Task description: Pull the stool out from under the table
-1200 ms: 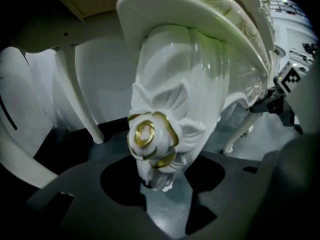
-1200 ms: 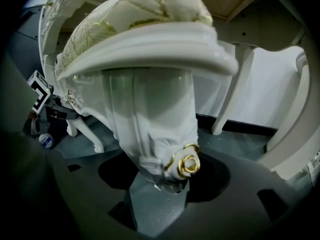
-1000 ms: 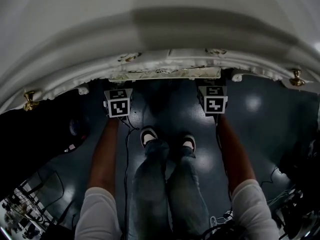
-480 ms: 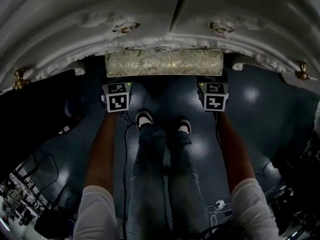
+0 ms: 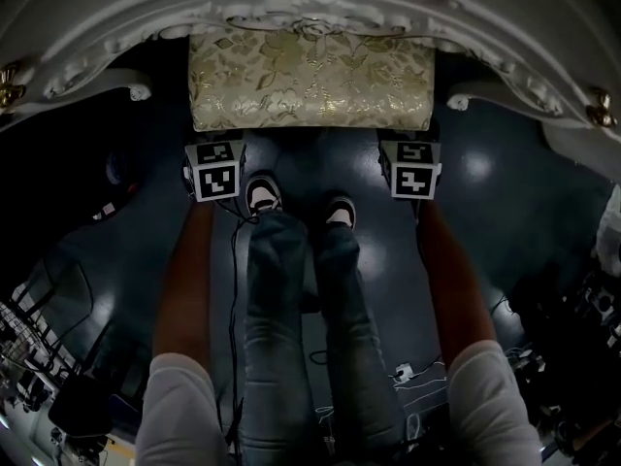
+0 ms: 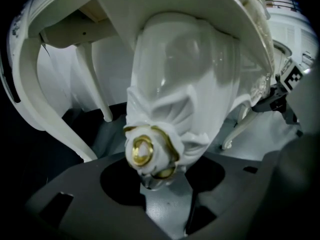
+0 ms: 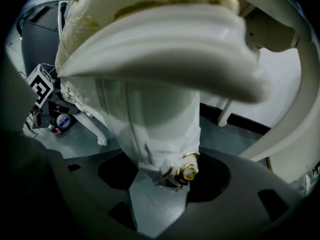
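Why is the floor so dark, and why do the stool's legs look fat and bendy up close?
Head view: dim, the floor nearly black apart from shiny glare spots. Left gripper view: the wide lens bulges the stool leg. Right gripper view: same bulge on the other stool leg, dark corners.

We see a padded stool (image 5: 310, 76) in pale gold floral brocade, its legs (image 6: 177, 94) white with gold rings; the carved desk (image 5: 87, 16) is white.
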Motion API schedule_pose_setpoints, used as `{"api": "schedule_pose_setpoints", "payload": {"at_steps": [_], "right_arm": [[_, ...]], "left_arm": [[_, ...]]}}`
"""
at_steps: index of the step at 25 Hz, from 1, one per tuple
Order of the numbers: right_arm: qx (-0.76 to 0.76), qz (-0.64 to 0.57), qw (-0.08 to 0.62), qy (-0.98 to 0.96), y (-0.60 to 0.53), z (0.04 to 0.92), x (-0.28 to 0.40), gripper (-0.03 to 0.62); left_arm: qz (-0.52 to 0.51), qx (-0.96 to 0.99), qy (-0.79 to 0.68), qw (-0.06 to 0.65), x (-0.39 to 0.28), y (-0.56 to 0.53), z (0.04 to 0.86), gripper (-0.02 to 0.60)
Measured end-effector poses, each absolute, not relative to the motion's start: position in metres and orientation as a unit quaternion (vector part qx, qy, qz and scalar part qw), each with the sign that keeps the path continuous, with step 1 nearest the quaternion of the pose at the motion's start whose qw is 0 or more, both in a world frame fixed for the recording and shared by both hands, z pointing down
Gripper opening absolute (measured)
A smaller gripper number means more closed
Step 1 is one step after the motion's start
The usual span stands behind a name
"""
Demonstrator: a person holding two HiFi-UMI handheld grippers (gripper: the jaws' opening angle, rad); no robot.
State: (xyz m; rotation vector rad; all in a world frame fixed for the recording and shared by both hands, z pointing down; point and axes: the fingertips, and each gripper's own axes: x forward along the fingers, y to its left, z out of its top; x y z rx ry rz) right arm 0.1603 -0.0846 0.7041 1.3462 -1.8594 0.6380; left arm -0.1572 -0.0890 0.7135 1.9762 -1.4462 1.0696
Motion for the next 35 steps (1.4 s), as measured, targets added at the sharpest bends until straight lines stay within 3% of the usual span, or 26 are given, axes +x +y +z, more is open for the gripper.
{"api": "schedule_pose_setpoints", "payload": {"at_steps": [10, 35], "right_arm": [[0.562, 0.180, 0.374, -0.716, -0.098, 0.693, 0.174, 0.270], [0.544, 0.200, 0.400, -0.710, -0.099, 0.689, 0.178, 0.270]], "left_arm": [[0.339, 0.754, -0.517, 0.222, -0.140, -0.109, 0.733, 0.232], [0.359, 0.743, -0.501, 0.259, -0.137, -0.097, 0.736, 0.232]]}}
